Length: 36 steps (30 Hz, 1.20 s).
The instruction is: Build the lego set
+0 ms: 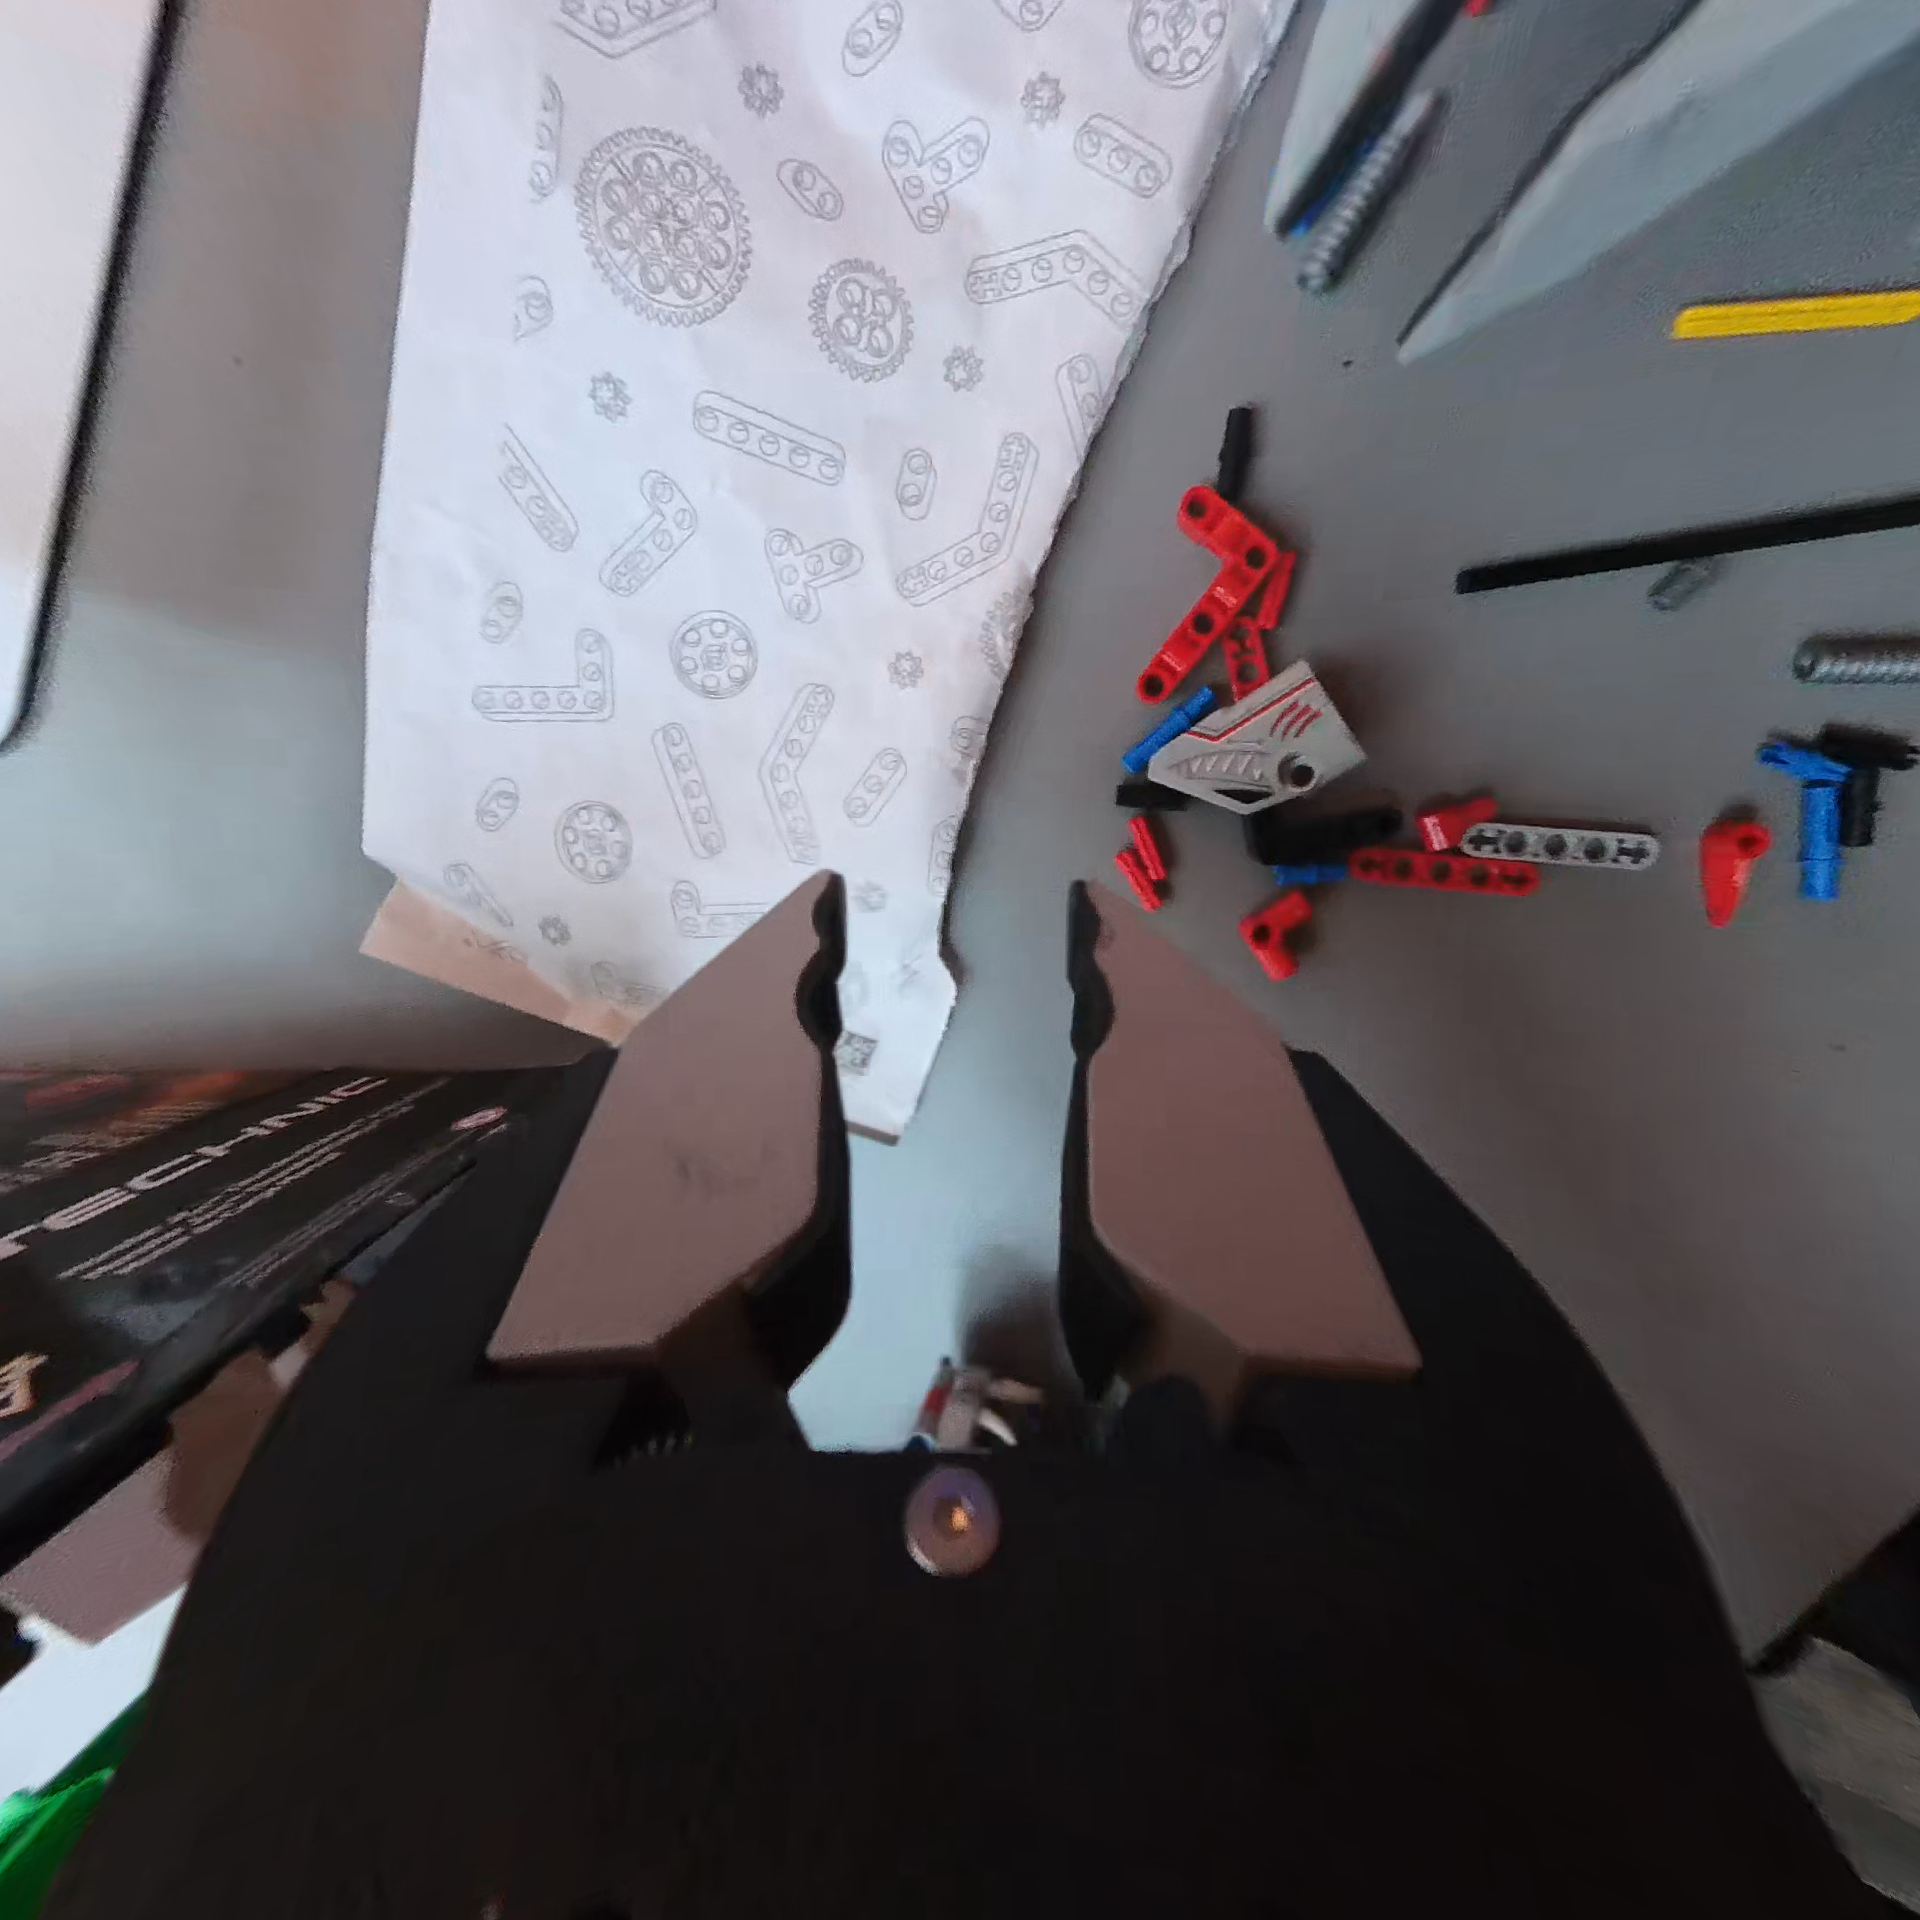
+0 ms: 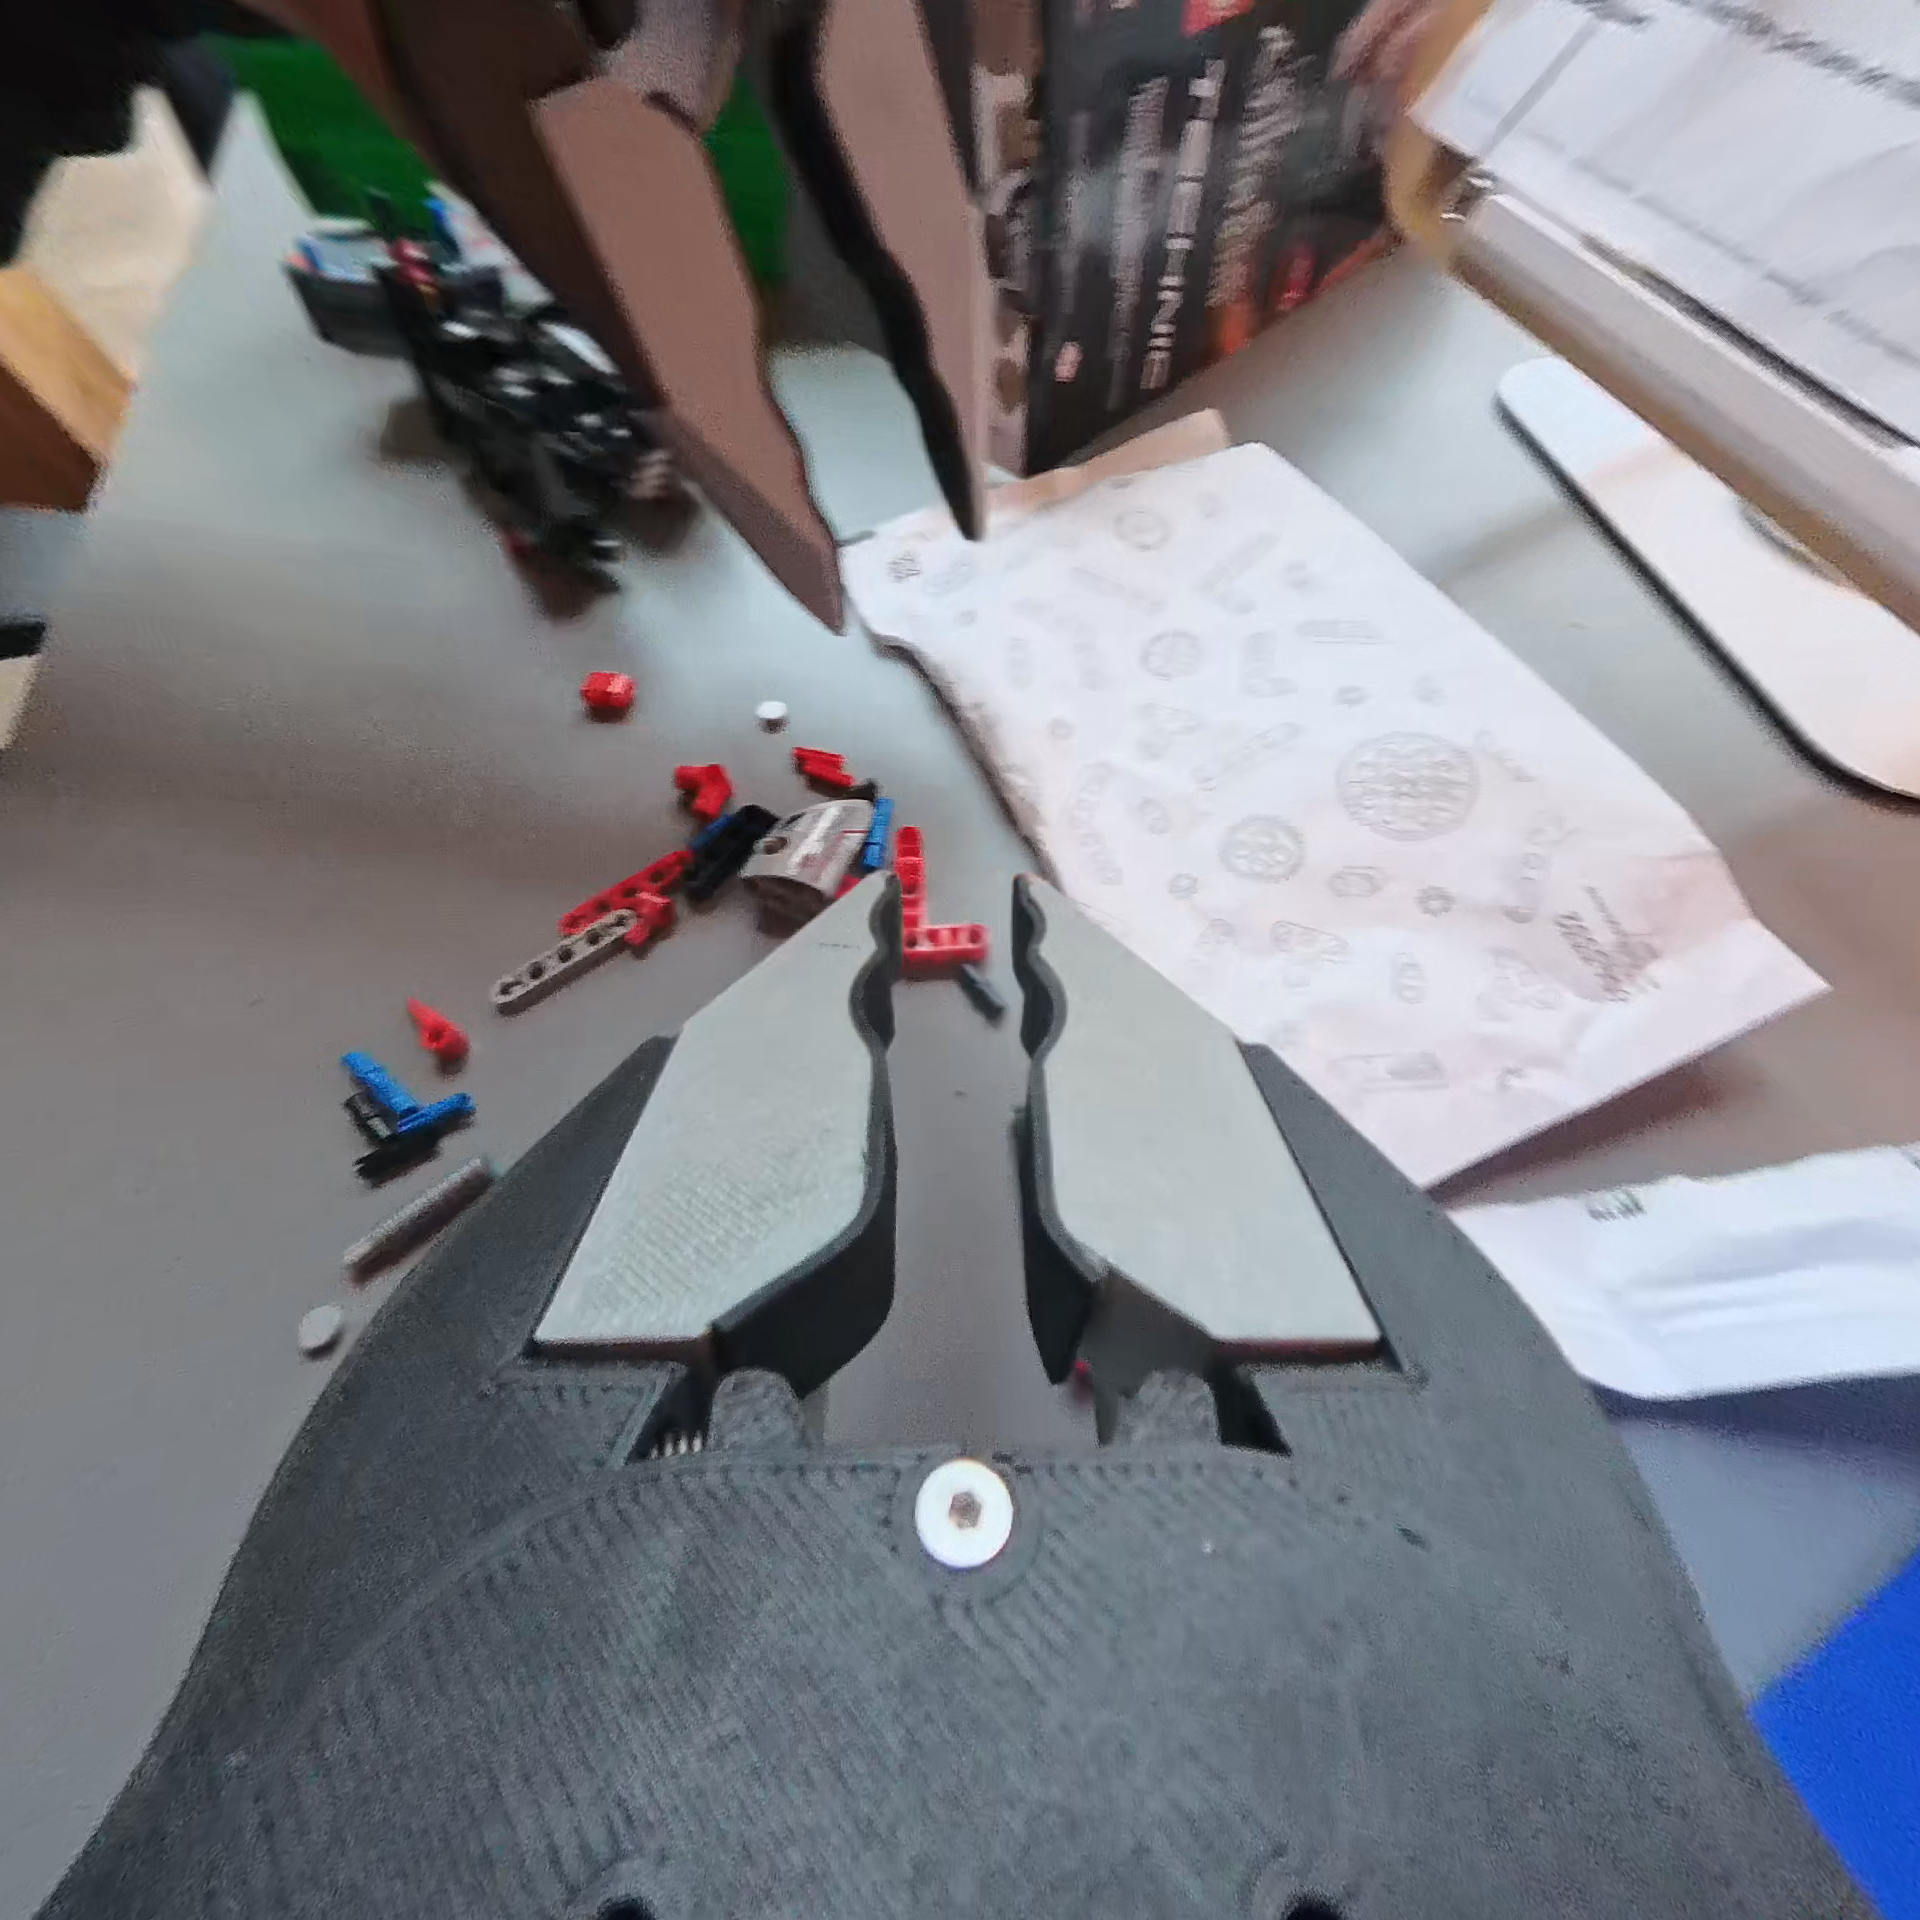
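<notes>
The biggest hazard, as I judge it, is the printed paper bag (image 2: pixel 1299 831) spread across the middle right of the right wrist view: it lies just beside the loose parts, and a jaw that catches its torn edge could drag it and sweep small pieces away. Next is the partly built black model (image 2: pixel 520 416) in the upper left of that view, sitting on the grey counter (image 2: pixel 208 831) close under the left gripper (image 2: pixel 904 582); a careless swing there could knock it apart. Smallest risk, but likeliest: the loose pieces overlap, so a pinch at one may lift or flick its neighbour.

Both sets of jaws stand narrowly parted and hold nothing. The right gripper (image 2: pixel 951 894) hovers over the pile at the centre of its frame; the left one (image 1: pixel 956 904) hangs over the bag's lower edge.

The parts lie scattered at the right of the left wrist view: a grey printed panel (image 1: pixel 1262 748), a red angled beam (image 1: pixel 1210 587), a grey straight beam (image 1: pixel 1558 847), a red straight beam (image 1: pixel 1444 871), blue pins (image 1: pixel 1813 821) and small red connectors, some touching, some apart.
</notes>
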{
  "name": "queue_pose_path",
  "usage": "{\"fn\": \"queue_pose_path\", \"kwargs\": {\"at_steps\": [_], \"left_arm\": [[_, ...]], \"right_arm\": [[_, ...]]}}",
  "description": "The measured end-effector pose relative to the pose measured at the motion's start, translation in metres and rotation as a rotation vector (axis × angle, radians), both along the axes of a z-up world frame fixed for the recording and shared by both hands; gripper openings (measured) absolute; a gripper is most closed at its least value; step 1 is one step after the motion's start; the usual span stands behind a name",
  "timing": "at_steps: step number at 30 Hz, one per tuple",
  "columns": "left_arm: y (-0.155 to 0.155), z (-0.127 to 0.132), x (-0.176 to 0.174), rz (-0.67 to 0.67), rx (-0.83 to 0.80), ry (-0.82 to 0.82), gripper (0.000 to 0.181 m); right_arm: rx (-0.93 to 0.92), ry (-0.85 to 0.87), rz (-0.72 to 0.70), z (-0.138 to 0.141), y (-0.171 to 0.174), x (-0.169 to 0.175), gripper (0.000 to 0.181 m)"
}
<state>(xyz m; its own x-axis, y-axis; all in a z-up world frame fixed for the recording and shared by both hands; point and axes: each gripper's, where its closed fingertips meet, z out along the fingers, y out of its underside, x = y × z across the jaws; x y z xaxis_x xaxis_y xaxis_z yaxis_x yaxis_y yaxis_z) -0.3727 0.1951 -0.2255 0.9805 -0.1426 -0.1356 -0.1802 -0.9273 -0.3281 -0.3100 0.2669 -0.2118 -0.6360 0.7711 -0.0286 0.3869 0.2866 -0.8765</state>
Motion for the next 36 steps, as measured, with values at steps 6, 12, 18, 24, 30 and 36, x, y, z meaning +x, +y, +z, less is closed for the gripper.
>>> {"fn": "queue_pose_path", "kwargs": {"at_steps": [6, 12, 18, 24, 30, 36], "left_arm": [[-0.003, -0.007, -0.012, -0.032, -0.038, 0.072, 0.020], [-0.059, 0.023, -0.007, 0.002, -0.084, 0.093, 0.033], [-0.136, 0.051, -0.002, 0.126, -0.063, 0.081, 0.062], [-0.105, 0.059, 0.052, 0.103, 0.165, 0.025, 0.030], [-0.019, 0.002, 0.035, 0.030, 0.043, 0.060, 0.027], [-0.002, -0.040, -0.016, 0.005, -0.206, 0.107, 0.035]], "right_arm": [[0.000, -0.004, -0.033, -0.001, 0.006, -0.002, 0.018], [0.013, 0.012, -0.035, 0.002, 0.006, -0.001, 0.017], [0.002, 0.018, -0.048, 0.006, 0.009, -0.001, 0.018], [0.015, -0.030, -0.106, -0.007, 0.016, -0.008, 0.028], [0.046, -0.037, -0.108, -0.013, 0.013, -0.009, 0.029], [0.019, -0.015, -0.126, -0.004, 0.019, -0.008, 0.029]]}}
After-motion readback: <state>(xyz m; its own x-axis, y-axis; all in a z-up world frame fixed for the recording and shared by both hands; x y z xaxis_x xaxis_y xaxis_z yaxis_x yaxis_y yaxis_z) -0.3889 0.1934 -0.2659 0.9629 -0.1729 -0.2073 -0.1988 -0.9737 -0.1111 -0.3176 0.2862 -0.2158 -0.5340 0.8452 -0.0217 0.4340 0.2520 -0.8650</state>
